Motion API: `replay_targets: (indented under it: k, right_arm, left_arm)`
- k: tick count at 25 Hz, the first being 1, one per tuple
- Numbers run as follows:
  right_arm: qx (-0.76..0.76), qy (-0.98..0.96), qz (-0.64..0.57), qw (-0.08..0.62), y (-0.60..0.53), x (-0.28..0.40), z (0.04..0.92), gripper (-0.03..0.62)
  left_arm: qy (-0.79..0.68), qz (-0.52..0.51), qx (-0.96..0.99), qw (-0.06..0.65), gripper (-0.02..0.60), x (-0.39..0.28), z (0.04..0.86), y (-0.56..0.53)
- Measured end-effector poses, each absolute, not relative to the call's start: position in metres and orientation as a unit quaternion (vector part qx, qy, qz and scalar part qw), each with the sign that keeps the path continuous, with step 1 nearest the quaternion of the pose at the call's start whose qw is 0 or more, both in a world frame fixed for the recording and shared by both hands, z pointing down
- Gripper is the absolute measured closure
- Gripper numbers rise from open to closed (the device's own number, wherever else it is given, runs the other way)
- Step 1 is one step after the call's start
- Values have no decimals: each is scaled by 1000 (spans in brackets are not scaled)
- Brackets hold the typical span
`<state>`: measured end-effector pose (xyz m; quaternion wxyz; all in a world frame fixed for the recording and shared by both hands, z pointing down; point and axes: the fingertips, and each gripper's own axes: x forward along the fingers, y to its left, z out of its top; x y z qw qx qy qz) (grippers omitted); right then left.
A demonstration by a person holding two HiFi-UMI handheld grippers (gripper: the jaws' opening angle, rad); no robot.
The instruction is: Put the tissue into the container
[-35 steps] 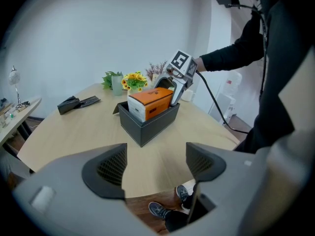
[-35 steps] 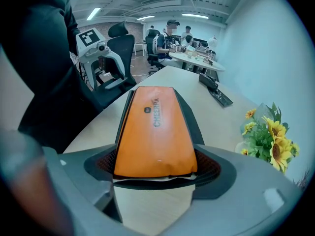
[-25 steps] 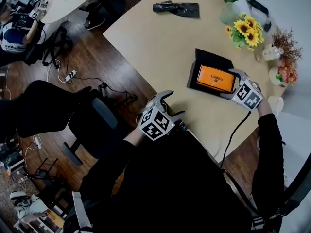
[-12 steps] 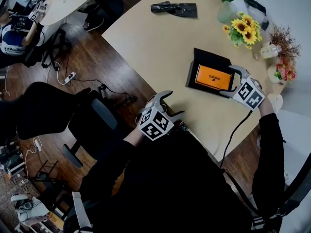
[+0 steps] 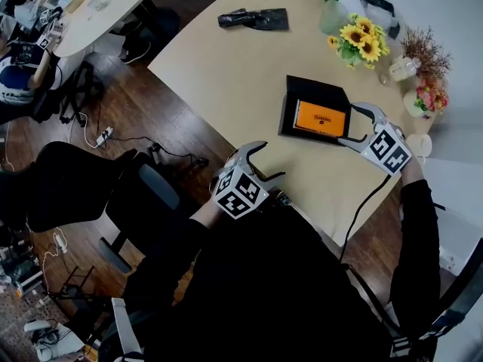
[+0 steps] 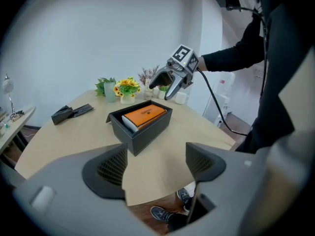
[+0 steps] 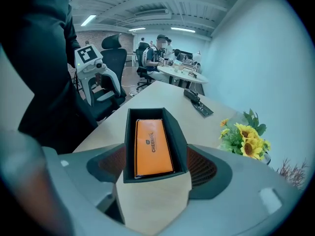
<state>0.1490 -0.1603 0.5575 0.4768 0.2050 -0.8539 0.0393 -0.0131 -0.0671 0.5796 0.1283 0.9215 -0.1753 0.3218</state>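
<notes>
From above, a bunch of sunflowers point(image 5: 358, 40) crowds the far right corner of the beige table point(image 5: 226, 74), and a black pouch point(image 5: 253, 19) lies by the far edge. Nothing blocks the black container point(image 5: 317, 87) near the right edge. The orange tissue pack point(image 5: 319, 118) lies flat inside it. The right gripper point(image 5: 347, 123) hangs at the container's right end, and the left gripper point(image 5: 272, 161) is over the near edge.

In the left gripper view, its jaws are spread wide with only the table edge and floor between them. The container sits ahead, well apart, and the right gripper hovers above its far end without touching it.

In the right gripper view, its jaws, just now narrowing, stand well apart and empty. They frame the container's near end from above, and the pack lies inside, just ahead.
</notes>
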Motion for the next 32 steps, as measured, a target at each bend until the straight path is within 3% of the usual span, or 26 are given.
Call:
replay_targets:
  k: [10,20,25,32]
  right_arm:
    - [310,-867,25,390,-126,159,502,276]
    - [430,-866,5,257,-81,159,432,344]
    - [501,-852,35,148,-65,156,397,344]
    - [559,-825,48,68,-52,167,366,344]
  left_arm:
    - [-202,265,939,86,235,0,518,-88]
    - [-251,182,949,62,299,13,442,-105]
    - [-259,159,951,53,319,21,424,-94]
    - [-271,140,951,43,336,23,404,-86]
